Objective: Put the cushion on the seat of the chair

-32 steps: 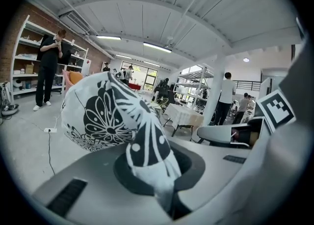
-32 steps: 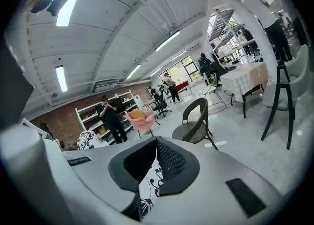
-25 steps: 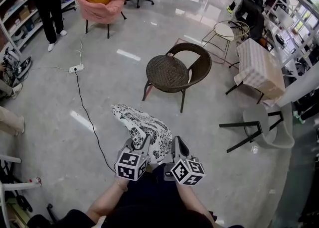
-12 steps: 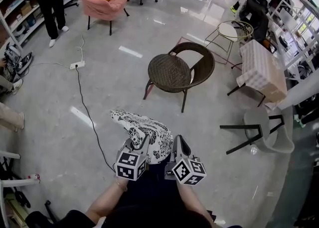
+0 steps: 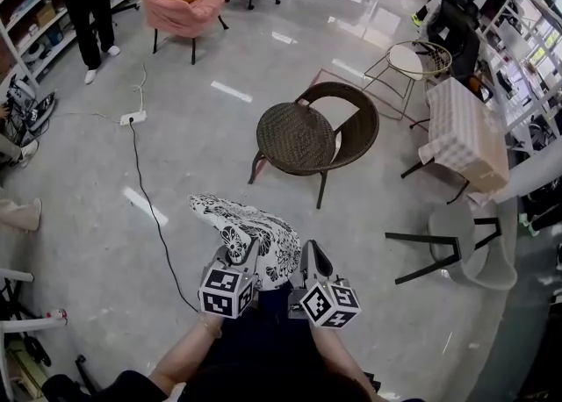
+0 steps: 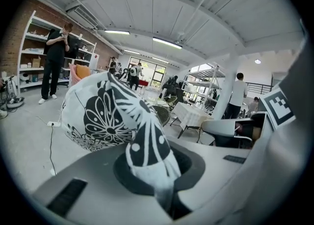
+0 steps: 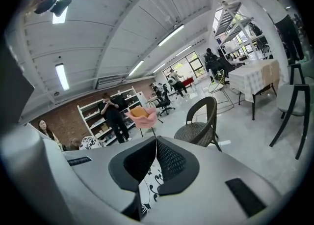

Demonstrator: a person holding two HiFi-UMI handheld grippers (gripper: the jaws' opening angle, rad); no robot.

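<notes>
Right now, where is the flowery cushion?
In the head view the cushion hangs low at centre, pinched by the left gripper and the right gripper, short of the brown wicker chair.

No word, brand or number can be read anywhere; the two marker cubes [image 5: 226,292] bear only black-and-white square patterns.

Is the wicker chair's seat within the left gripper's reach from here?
Probably not yet. The left gripper, shut on the cushion, hangs well short of the chair, bare floor between them. Nothing blocks the path and the seat is empty, so stepping closer should do.
</notes>
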